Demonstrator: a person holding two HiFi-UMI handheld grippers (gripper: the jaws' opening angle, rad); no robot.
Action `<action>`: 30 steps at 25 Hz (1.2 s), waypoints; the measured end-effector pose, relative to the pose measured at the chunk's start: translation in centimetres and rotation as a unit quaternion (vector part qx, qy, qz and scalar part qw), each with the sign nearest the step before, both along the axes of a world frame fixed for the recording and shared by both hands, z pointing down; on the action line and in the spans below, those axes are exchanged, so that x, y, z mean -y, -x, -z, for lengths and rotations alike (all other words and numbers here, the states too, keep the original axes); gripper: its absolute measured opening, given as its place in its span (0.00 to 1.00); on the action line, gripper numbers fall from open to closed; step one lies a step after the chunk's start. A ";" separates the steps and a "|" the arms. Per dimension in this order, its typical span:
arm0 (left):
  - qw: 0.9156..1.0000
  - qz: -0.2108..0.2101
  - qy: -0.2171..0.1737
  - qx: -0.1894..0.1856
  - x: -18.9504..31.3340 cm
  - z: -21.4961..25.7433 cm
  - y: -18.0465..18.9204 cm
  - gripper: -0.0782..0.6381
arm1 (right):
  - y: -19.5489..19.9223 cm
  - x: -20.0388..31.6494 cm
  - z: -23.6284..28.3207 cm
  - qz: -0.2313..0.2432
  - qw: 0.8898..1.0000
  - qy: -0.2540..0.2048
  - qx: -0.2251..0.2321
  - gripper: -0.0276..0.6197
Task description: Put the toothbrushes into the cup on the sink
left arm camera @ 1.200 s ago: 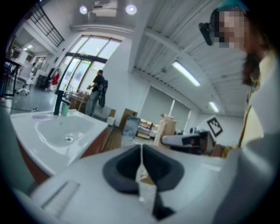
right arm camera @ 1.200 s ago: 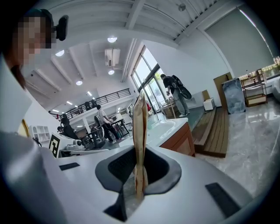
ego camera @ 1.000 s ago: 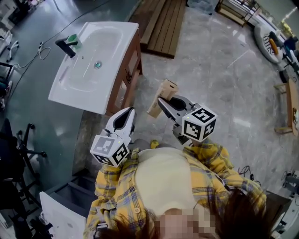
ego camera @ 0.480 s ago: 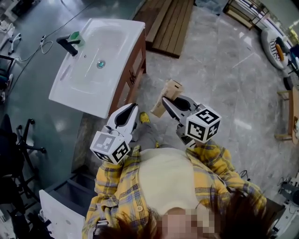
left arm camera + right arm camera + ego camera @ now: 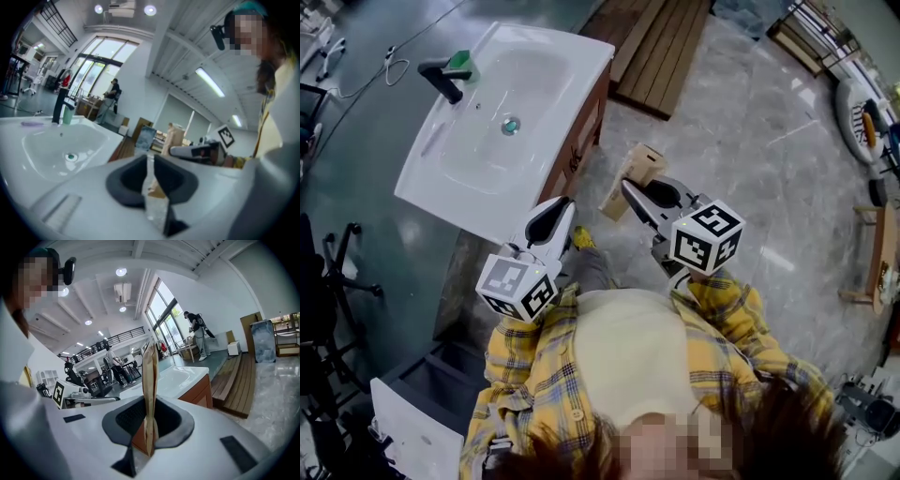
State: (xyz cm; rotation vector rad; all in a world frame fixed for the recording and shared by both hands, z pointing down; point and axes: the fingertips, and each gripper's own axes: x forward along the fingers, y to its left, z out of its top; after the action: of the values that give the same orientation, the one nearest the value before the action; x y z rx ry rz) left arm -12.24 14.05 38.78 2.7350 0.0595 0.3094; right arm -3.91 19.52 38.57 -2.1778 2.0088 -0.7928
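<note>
Here, a person in a yellow plaid shirt [image 5: 722, 323] stands on a marble floor [image 5: 750, 141] just short of a white sink [image 5: 422, 183], a hand-held gripper in each hand, both pointing forward.

The right gripper [image 5: 626, 185] carries a flat brown cardboard pack [image 5: 642, 164]. In the right gripper view its fingers [image 5: 171, 420] are clamped on the pack's lower edge, and the pack stands upright between them. What the pack contains cannot be read.

The left gripper [image 5: 566, 201] points toward the near corner of the sink. Its fingers [image 5: 124, 180] stand a narrow slit apart, having just been opening. Nothing can be made out gripped between them, and the brown pack shows through the gap from beyond.

The sink sits on a wooden cabinet [image 5: 581, 131], well ahead of both grippers and to their left. A green cup [image 5: 459, 64] stands on the sink's far rim, just beside a black faucet [image 5: 439, 77]. A slim pale-purple item [image 5: 32, 123] lies on the rim near the faucet, too small to identify. The drain [image 5: 510, 125] shows in the middle of the bowl.

Wooden planks [image 5: 661, 47] lie on the floor beyond the sink. In the background of the gripper views, other people stand near tall windows.
</note>
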 end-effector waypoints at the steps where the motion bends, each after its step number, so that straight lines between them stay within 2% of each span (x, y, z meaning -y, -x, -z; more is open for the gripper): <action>1: 1.000 0.005 0.001 0.001 0.8 -0.1 -0.3 0.16 | -0.3 0.8 0.2 0.005 1.000 -0.001 -0.001 0.12; 12: 0.999 0.041 0.018 -0.012 8.4 0.0 -3.5 0.17 | -3.0 9.7 1.2 0.058 0.998 0.006 -0.005 0.12; 19: 0.997 0.075 0.025 -0.025 12.5 0.0 -3.9 0.17 | -3.0 15.4 1.3 0.109 0.994 0.009 -0.009 0.12; 30: 0.991 0.127 0.017 -0.042 16.6 0.9 -3.1 0.19 | -2.6 21.5 2.7 0.170 0.985 -0.001 -0.020 0.12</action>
State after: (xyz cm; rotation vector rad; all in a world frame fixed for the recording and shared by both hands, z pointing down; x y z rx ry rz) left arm -9.17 -2.56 37.86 2.6811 -0.2557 0.1195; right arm -1.28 -1.97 35.92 -1.8850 2.4394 -0.7824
